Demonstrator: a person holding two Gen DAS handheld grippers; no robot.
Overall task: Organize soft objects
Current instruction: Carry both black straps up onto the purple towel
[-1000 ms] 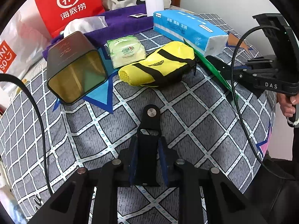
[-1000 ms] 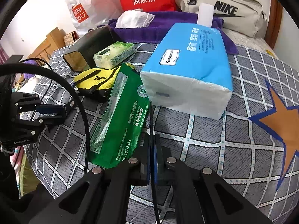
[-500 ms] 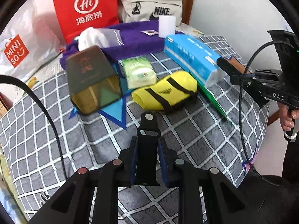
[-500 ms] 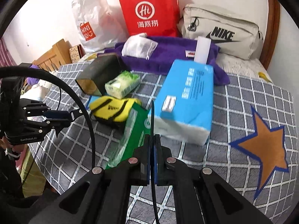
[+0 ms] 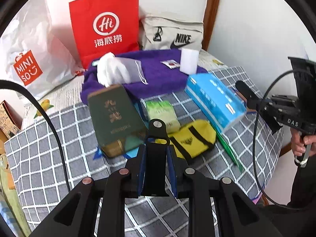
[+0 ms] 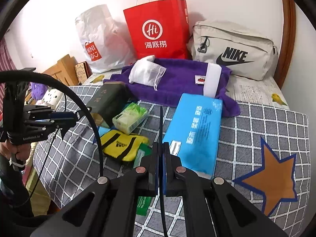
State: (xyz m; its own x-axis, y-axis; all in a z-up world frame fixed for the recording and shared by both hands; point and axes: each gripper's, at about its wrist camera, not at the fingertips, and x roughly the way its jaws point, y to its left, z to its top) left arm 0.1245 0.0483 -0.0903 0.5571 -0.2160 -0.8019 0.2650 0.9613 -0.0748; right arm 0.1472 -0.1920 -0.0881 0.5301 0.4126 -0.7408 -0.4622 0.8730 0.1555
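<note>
Left gripper (image 5: 156,158), seen through its own wrist camera, holds a black clip-like piece (image 5: 156,150) between its blue pads, above a checked bed (image 5: 59,158). Beyond it lie a dark green tin (image 5: 114,116) on its side, a green tissue pack (image 5: 162,112), a yellow pouch (image 5: 193,138) and a blue tissue box (image 5: 215,100), close together. A flat green packet (image 5: 229,150) sticks out from under the box. Behind them a purple towel (image 5: 158,75) carries a white mesh bag (image 5: 116,71) and a white block (image 5: 188,60). At the right edge a hand (image 5: 302,140) holds the right gripper. From the right wrist camera, the right gripper (image 6: 161,164) is closed, empty, a black cable (image 6: 161,130) running up past its tips. Ahead sit the blue box (image 6: 195,126), yellow pouch (image 6: 122,144), tissue pack (image 6: 130,116) and tin (image 6: 106,100), the green packet (image 6: 143,203) partly under the gripper. Against the wall stand a red bag (image 6: 158,29), a white bag (image 6: 98,39) and a Nike bag (image 6: 235,49). The left gripper (image 6: 79,116) hovers at the left.
</note>
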